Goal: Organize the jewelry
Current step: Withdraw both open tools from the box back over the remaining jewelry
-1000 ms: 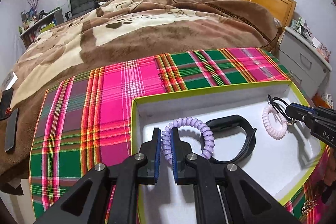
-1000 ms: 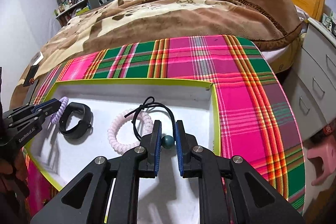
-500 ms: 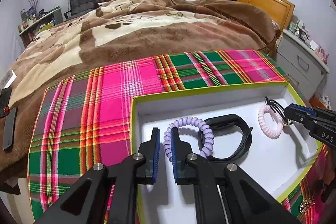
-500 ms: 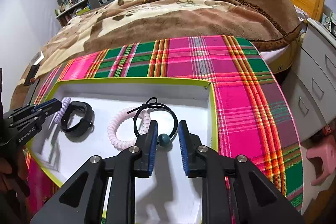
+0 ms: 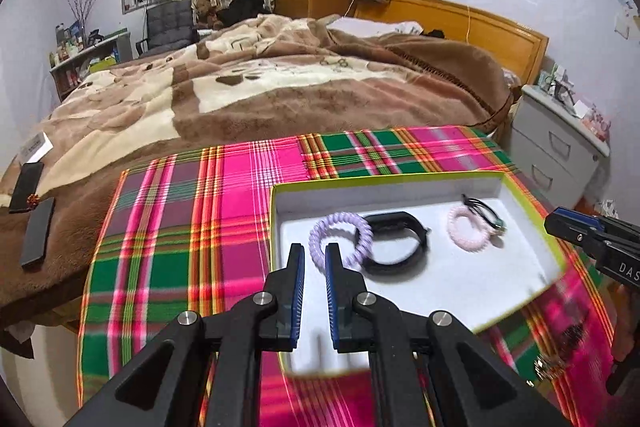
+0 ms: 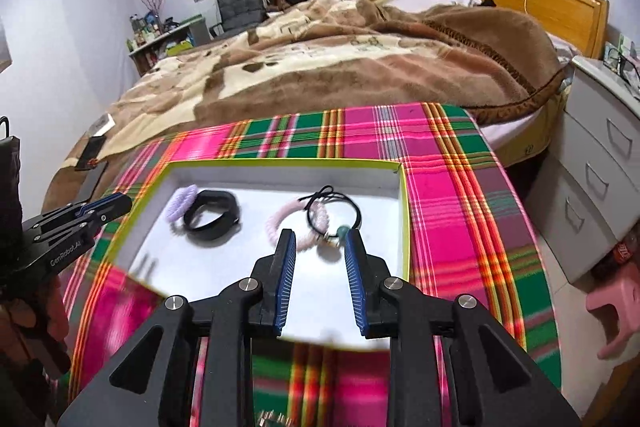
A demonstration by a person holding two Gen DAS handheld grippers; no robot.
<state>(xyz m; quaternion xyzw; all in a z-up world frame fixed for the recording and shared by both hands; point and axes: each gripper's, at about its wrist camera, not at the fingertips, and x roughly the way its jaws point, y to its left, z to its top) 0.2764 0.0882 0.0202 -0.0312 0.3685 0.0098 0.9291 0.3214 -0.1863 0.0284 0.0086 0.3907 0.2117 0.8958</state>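
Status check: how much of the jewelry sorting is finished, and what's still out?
Done: purple coil band, black band, pink coil band and black cord with bead lie in the white box. In hand: nothing; left gripper and right gripper are empty. Left: a small metallic piece on the plaid cloth.

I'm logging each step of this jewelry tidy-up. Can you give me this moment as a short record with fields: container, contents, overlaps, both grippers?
container: white tray with yellow-green rim, on plaid cloth
contents: purple coil band, black wristband, pink coil band, black elastic with teal bead
overlaps: purple coil on black wristband; elastic across pink coil
left gripper: open, empty
right gripper: jaws just opened, empty
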